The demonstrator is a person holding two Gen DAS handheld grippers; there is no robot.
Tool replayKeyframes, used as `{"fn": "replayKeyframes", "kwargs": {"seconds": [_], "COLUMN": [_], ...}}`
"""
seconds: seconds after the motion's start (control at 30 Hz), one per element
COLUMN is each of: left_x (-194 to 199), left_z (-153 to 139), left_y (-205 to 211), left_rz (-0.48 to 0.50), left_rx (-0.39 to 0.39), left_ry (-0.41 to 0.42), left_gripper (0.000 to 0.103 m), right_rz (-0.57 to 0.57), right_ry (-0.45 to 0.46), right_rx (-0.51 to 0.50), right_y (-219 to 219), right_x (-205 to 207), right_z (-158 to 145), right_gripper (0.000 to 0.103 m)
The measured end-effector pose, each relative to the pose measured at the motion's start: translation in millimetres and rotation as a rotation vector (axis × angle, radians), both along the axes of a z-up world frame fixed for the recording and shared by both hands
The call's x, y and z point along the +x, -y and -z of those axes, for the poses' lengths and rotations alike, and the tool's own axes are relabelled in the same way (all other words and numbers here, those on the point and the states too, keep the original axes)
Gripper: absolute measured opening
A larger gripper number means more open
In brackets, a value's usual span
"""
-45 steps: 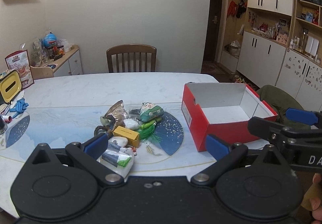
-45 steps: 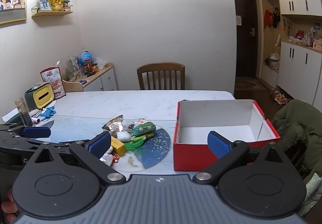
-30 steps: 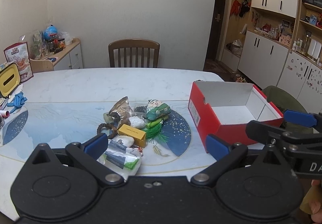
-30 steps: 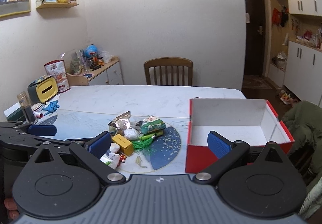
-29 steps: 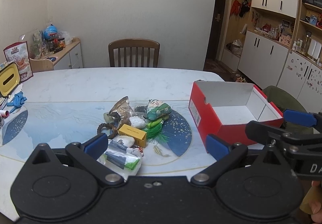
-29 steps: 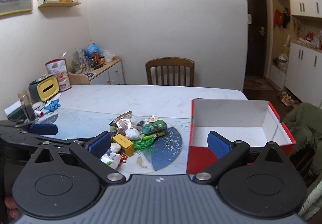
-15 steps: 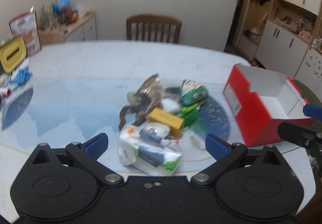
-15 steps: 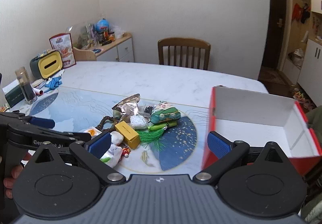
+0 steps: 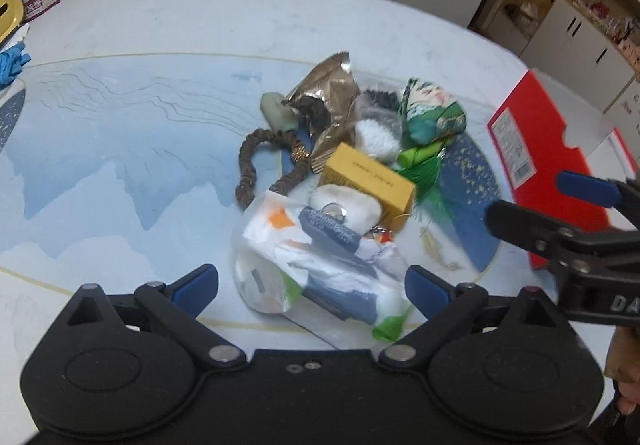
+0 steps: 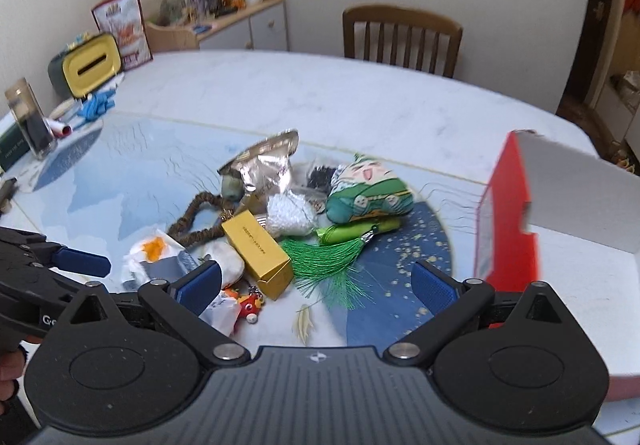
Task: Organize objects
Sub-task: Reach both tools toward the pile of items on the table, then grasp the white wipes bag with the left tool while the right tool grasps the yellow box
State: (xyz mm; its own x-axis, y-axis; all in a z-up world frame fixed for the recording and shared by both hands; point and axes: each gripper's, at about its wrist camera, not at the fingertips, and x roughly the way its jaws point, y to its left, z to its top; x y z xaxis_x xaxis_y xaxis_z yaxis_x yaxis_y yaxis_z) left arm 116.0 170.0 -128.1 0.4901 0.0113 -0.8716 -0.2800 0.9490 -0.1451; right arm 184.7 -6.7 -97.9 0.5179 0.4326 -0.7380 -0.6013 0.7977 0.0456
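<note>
Blue-padded jaws stand wide apart on both tools, and neither holds anything. The left gripper (image 9: pixel 311 287) hovers low over a clear plastic bag of white and grey packets (image 9: pixel 316 265), which lies between its spread fingers at the near edge of the heap on the marble table (image 9: pixel 120 93). From its camera, a yellow box (image 9: pixel 368 177) sits at one o'clock from the bag, touching a white pouch (image 9: pixel 344 205), with a brown bead string (image 9: pixel 256 165) at eleven o'clock. The right gripper (image 10: pixel 316 283) hangs higher, with the yellow box and a green tassel (image 10: pixel 328 257) ahead between its fingers. Only its view shows the smiling face on the green plush (image 10: pixel 368 189), a small red charm (image 10: pixel 250 307), and the yellow tissue holder (image 10: pixel 90 65) at ten o'clock. The red shoebox (image 10: pixel 508 213) stands at three o'clock, apart from the heap; the left camera alone shows its end label.
</note>
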Motion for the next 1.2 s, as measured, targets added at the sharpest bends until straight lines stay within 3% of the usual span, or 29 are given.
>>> {"fn": "replayKeyframes", "kwargs": {"seconds": [0.13,0.27,0.47,0.6,0.87,1.03,1.2], "left_x": [8,13,19,21,21,21,22], "left_z": [15,23,27,28,27,27,26], "left_y": [-15,-22,-27,-29,-37,-41,-44], "left_rz": [-0.027,-0.005,0.045,0.079,0.137,0.151,0.172], "left_rx": [-0.049,-0.113,-0.141,-0.142,-0.164,-0.176,-0.177], "left_ry": [-0.065,-0.078,-0.092,-0.089,-0.085,-0.078,-0.078], "left_gripper": [0.094,0.094,0.087,0.084,0.071,0.064,0.059], "right_rz": [-0.01,-0.003,-0.037,-0.084,-0.211,-0.229,-0.233], "right_ry": [-0.046,-0.12,-0.156,-0.174,-0.145,-0.15,-0.128], "right_rx": [-0.009,0.008,-0.012,-0.041,-0.12,-0.128,-0.149], "right_y": [-12,-18,-34,-42,-59,-67,-74], "right_x": [17,36,46,48,44,45,40], "right_z": [15,26,37,44,50,53,52], "right_gripper": [0.101,0.097,0.082,0.064,0.057,0.043,0.039]}}
